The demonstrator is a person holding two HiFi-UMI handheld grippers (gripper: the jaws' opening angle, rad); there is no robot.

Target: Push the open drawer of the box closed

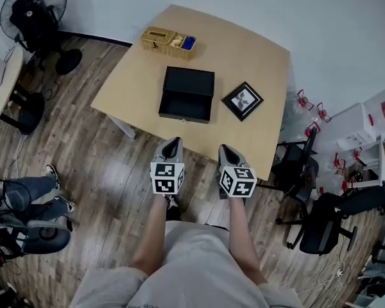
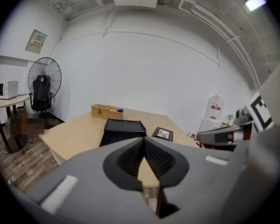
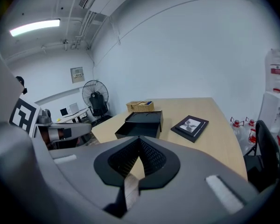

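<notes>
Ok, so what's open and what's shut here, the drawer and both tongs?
drawer: open, pulled out of the black box
left tongs: shut, empty
right tongs: shut, empty
picture frame: lying flat on the table

Office-style workroom: plank floor (image 1: 96, 165), tan table (image 1: 256, 63), swivel chairs (image 1: 327, 220), pedestal fan (image 1: 35, 8).

On the pale wood table (image 1: 133, 82), the box (image 1: 187, 94) is black, the picture frame (image 1: 242, 101) black, the wicker basket (image 1: 168, 42) tan.
</notes>
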